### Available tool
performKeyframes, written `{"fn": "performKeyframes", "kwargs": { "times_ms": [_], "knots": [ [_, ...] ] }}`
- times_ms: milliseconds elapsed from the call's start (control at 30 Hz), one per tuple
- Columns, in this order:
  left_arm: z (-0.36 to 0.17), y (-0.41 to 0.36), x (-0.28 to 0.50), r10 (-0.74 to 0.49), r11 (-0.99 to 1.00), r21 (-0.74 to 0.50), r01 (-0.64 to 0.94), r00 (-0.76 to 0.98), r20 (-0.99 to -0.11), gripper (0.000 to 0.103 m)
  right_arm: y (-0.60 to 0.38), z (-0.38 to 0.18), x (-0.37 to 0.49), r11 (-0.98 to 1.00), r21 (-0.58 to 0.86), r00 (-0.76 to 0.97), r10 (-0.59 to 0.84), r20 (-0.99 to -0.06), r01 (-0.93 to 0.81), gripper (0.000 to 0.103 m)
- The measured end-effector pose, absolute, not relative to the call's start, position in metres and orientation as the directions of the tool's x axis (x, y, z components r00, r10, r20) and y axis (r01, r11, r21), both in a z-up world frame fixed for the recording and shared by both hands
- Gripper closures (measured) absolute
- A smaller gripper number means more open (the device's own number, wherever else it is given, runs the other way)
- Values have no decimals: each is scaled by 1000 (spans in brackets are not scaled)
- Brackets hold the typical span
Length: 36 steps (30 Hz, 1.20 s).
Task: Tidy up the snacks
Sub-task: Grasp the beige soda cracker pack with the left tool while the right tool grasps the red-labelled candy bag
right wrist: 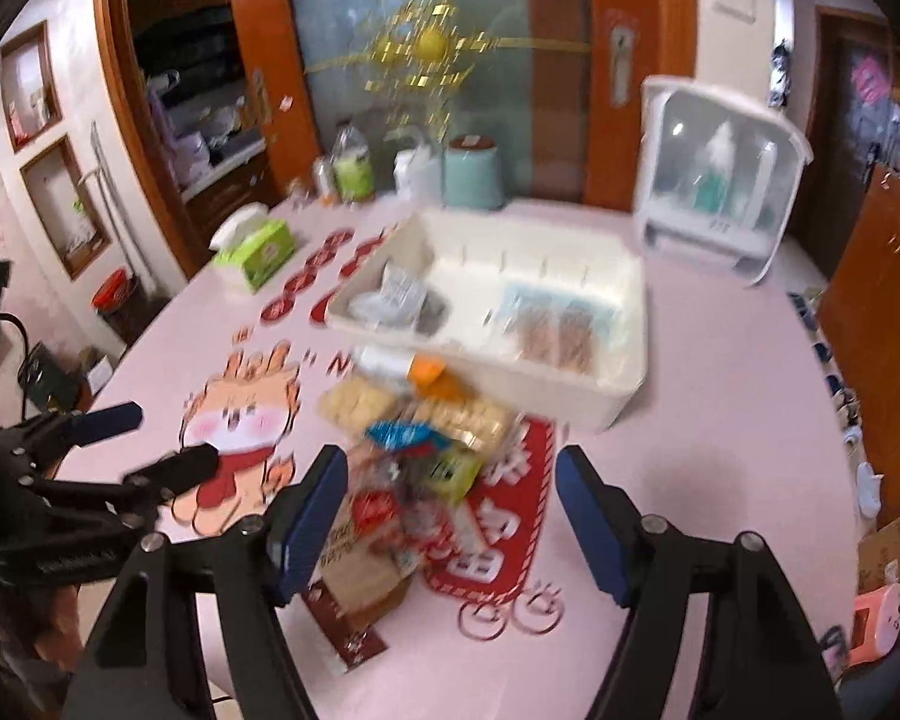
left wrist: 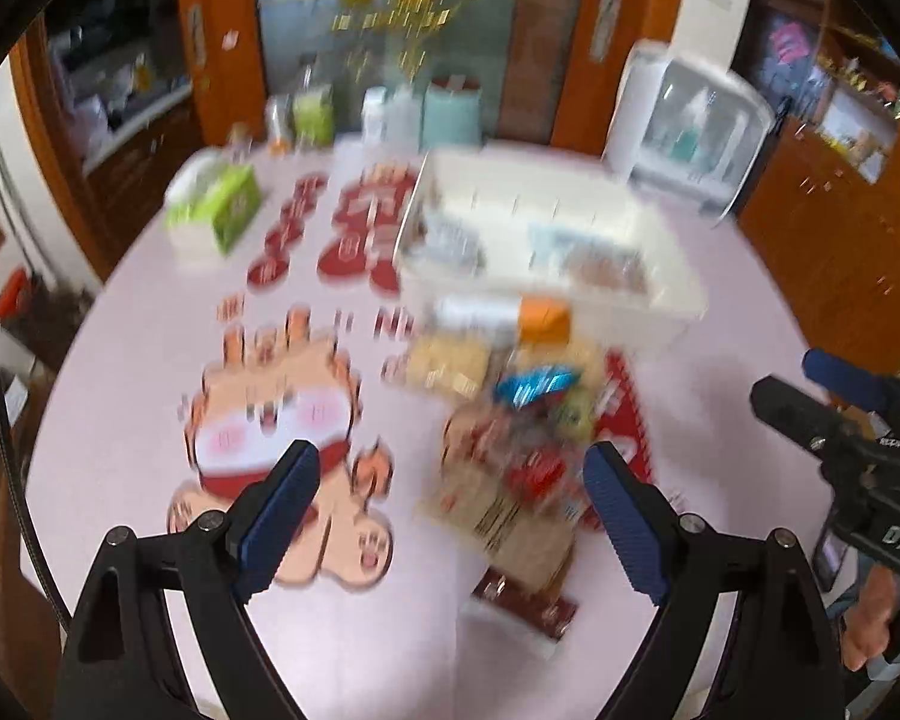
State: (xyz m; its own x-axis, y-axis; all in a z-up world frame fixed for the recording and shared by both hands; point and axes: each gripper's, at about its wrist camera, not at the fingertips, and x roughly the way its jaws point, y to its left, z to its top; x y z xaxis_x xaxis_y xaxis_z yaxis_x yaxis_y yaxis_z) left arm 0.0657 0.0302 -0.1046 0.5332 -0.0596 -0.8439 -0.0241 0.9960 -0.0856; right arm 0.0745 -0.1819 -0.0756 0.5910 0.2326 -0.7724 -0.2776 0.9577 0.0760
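A pile of snack packets [left wrist: 510, 420] lies on the pink table in front of a white divided bin [left wrist: 660, 252]. The pile [right wrist: 414, 450] and the bin [right wrist: 624, 324] also show in the right wrist view; the bin holds a few packets in its compartments. My left gripper [left wrist: 450, 510] is open and empty above the table, just left of the pile's near end. My right gripper [right wrist: 450, 522] is open and empty, hovering over the near end of the pile. Each gripper shows at the edge of the other's view. Both views are motion-blurred.
A green tissue box [right wrist: 258, 252] sits at the far left. Bottles and a teal container [right wrist: 474, 171] stand at the back. A white lidded appliance [right wrist: 720, 180] stands at the back right. Cartoon and red decals [left wrist: 270, 420] cover the table.
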Motion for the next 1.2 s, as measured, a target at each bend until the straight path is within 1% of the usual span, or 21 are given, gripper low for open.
{"fn": "performKeyframes", "kwargs": {
  "times_ms": [133, 300, 433, 533, 600, 633, 667, 700, 767, 867, 1033, 1200],
  "knots": [
    [-143, 43, 62, 16, 996, -31, -89, 482, -876, 14, -164, -113, 72, 945, 86, 529, 251, -811, -316, 35],
    [-169, 58, 63, 41, 993, -14, -118, 444, -895, 15, -144, -150, 79, 934, 99, 469, 262, -844, -344, 36],
    [-185, 64, 71, 40, 989, -25, -148, 417, -908, 17, -127, -178, 91, 928, 97, 430, 258, -865, -361, 36],
    [-196, 68, 78, 20, 984, -51, -168, 397, -918, 17, -116, -199, 100, 922, 93, 392, 249, -886, -376, 42],
    [-203, 70, 84, 4, 981, -71, -178, 386, -923, 17, -110, -215, 106, 919, 86, 361, 235, -902, -384, 45],
    [-206, 70, 86, -4, 980, -79, -181, 381, -924, 17, -109, -218, 108, 919, 81, 355, 229, -906, -386, 50],
    [-210, 70, 89, -16, 979, -91, -183, 375, -927, 17, -108, -225, 109, 916, 87, 338, 232, -912, -392, 52],
    [-212, 70, 92, -24, 978, -99, -184, 369, -929, 17, -108, -227, 110, 913, 101, 329, 243, -912, -395, 53],
    [-218, 67, 97, -44, 977, -115, -181, 356, -933, 17, -108, -232, 110, 909, 120, 312, 258, -914, -400, 59],
    [-228, 58, 103, -74, 976, -136, -169, 331, -941, 17, -110, -232, 108, 901, 136, 306, 277, -911, -411, 63],
    [-241, 37, 113, -126, 973, -174, -150, 288, -949, 17, -133, -226, 101, 922, 167, 328, 288, -900, -350, 63],
    [-257, 12, 125, -159, 972, -191, -138, 217, -963, 17, -162, -221, 90, 947, 155, 375, 257, -891, -281, 63]
  ]
}}
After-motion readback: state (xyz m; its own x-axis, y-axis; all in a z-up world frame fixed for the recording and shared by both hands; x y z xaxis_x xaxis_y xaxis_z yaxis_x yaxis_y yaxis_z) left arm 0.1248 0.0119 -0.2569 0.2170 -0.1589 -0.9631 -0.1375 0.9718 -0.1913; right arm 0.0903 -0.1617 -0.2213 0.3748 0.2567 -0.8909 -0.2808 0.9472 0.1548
